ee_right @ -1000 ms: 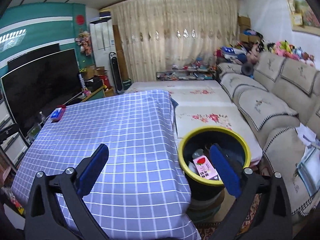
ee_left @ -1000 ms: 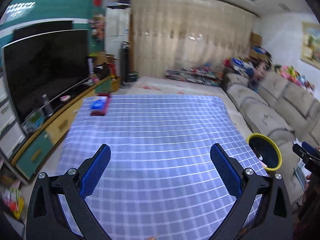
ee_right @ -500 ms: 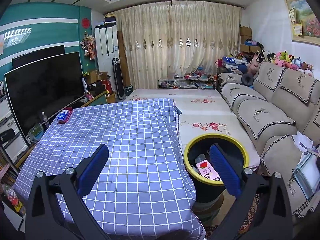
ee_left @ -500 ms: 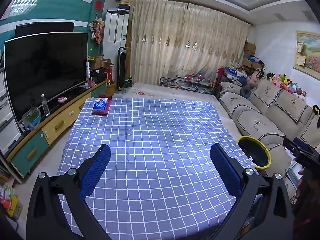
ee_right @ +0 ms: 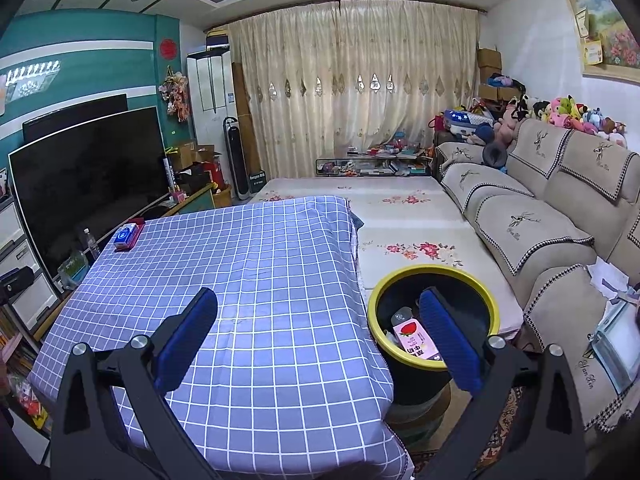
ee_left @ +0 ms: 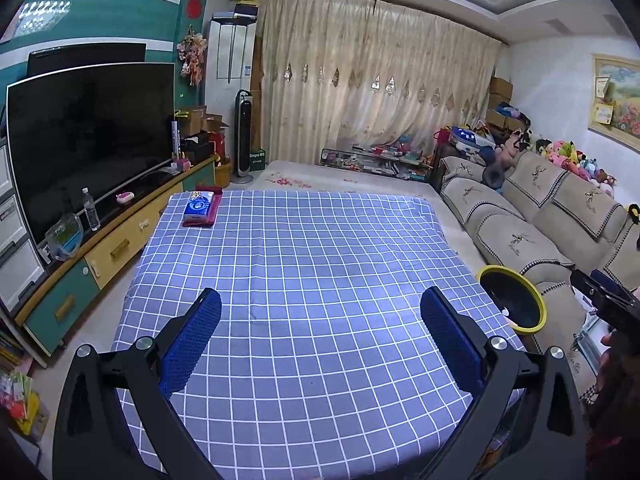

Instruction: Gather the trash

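Both tools, left and right, hang wide and empty above the counter, since I see no trash on its checked cloth. Trash such as a pink carton lies in the bin beside the counter's right edge, within easy drop. Only a tissue pack sits at the counter's far left corner.

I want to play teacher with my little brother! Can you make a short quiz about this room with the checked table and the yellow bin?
1. True or false: the left gripper is holding trash.
2. What lies in the bin with the yellow rim? A) a pink carton with a strawberry picture B) a shoe C) nothing
3. Fill in: the blue tissue pack lies on the table's far ____ corner.

Key: 1 false, both it and the right gripper are open and empty. 2 A. 3 left.
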Tool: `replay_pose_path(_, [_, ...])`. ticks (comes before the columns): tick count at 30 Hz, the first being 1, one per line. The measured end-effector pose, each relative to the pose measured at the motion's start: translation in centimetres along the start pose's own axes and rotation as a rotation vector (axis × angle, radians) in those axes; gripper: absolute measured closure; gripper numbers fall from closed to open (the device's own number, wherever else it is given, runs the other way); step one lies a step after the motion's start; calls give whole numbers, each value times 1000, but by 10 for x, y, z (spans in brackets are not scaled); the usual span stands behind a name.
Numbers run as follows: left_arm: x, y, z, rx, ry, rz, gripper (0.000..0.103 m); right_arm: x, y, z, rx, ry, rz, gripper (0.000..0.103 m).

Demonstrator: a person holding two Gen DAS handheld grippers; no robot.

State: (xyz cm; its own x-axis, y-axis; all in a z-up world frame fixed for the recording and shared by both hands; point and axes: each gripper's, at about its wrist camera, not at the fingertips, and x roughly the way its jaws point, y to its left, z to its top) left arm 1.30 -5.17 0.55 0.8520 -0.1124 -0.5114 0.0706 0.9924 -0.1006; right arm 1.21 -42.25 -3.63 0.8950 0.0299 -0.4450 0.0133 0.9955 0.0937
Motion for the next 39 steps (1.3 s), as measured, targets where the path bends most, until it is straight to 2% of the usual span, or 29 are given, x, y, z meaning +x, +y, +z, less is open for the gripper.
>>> replay_pose_path(39, [12, -2, -3, 3, 16, 1, 5, 10, 2, -5, 6, 11, 2, 7])
